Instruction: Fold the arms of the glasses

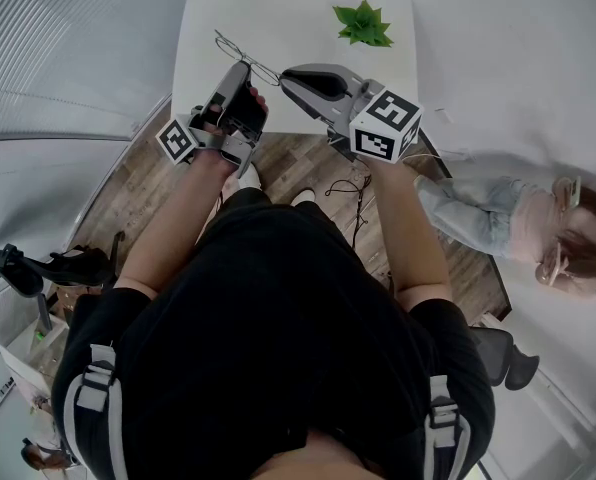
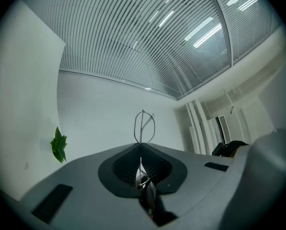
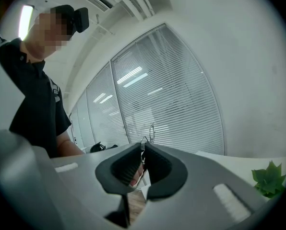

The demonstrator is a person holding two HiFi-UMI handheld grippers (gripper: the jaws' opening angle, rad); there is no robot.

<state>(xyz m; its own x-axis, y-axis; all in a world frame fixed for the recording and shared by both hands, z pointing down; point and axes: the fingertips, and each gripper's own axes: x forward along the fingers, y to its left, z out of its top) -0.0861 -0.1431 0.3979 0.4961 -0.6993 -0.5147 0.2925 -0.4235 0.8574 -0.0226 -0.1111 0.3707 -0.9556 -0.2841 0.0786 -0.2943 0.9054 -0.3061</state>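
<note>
- Head view, starting from the left: the left gripper (image 1: 241,68) comes up from the lower left and points toward the table (image 1: 298,8). Its marker cube (image 1: 178,140) sits back by the wrist.
- The left gripper view shows its jaws closed tight on a thin wire part of the glasses (image 2: 144,123). One round rim sticks up just past the tips, so that side is a firm pinch on the frame.
- The glasses (image 1: 246,58) are thin wire ones. They're held up in the air between the two gripper tips, over the near edge of the table and a bit left of its middle, so not lying on it.
- The right gripper (image 1: 284,74) reaches in from the right, with its tip right next to the left one.
- In the right gripper view the jaws are only a sliver apart. The very tips look like they're nipping the wire of the glasses (image 3: 151,131), though it's so thin there that I wouldn't swear how firm the hold is.
- A small green plant (image 1: 363,23) sits toward the table's far right corner, well away from the glasses.
- Off the table's right side, a seated person (image 1: 498,218) is over the wooden floor (image 1: 308,163).
</note>
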